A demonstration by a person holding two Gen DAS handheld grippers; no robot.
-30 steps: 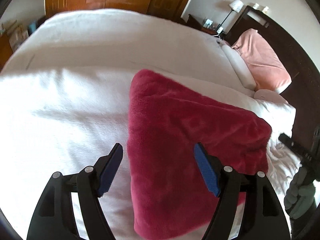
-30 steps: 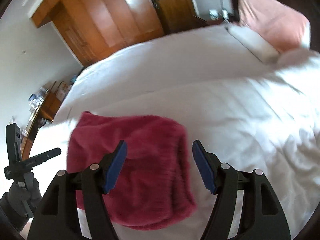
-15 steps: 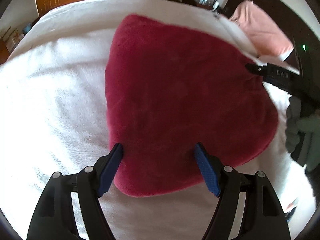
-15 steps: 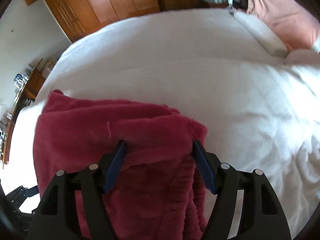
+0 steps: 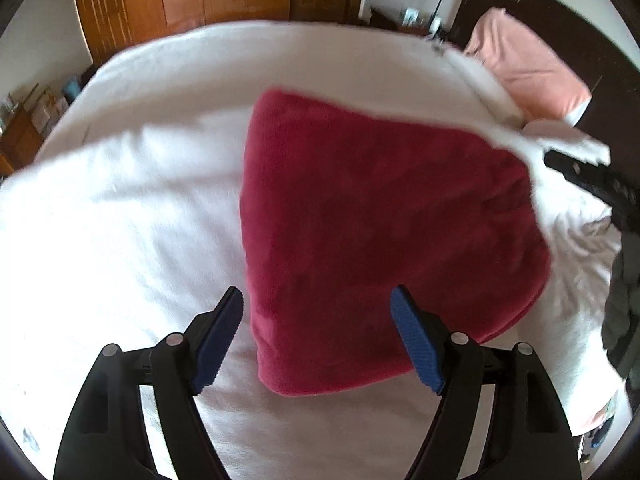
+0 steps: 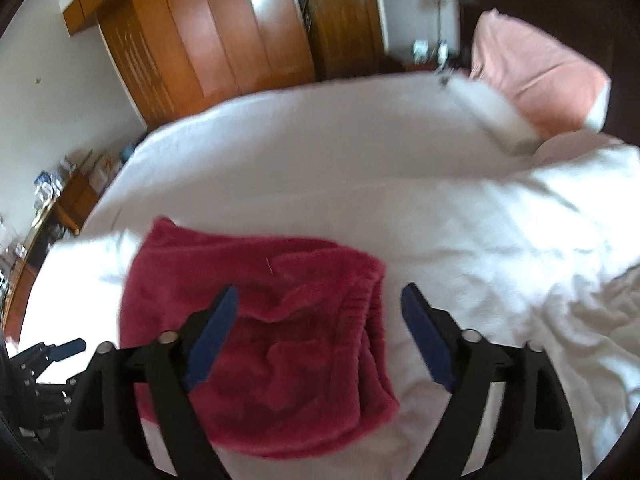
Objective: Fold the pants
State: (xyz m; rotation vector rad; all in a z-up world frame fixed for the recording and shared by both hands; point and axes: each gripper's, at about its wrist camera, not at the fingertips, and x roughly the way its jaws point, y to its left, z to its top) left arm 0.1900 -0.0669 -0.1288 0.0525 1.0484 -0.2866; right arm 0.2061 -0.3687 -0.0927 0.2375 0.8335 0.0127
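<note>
The red fleece pants (image 5: 380, 220) lie folded into a compact bundle on the white bed (image 5: 120, 208). My left gripper (image 5: 316, 316) is open and empty above the bundle's near left corner. In the right wrist view the pants (image 6: 280, 340) show their ribbed waistband at the right edge. My right gripper (image 6: 316, 312) is open and empty, held above the bundle. The right gripper's black body (image 5: 592, 176) shows at the right of the left wrist view, and the left gripper (image 6: 52, 354) at the lower left of the right wrist view.
A pink pillow (image 5: 524, 68) leans on the dark headboard at the right. Wooden wardrobe doors (image 6: 224, 48) stand beyond the bed. A cluttered wooden side table (image 6: 52, 204) is on the left. The bedding is rumpled at the right (image 6: 580, 312).
Both grippers dipped close to the bundle half a second ago, then pulled back and up. The views are blurred by motion. The pants stay folded on the bed.
</note>
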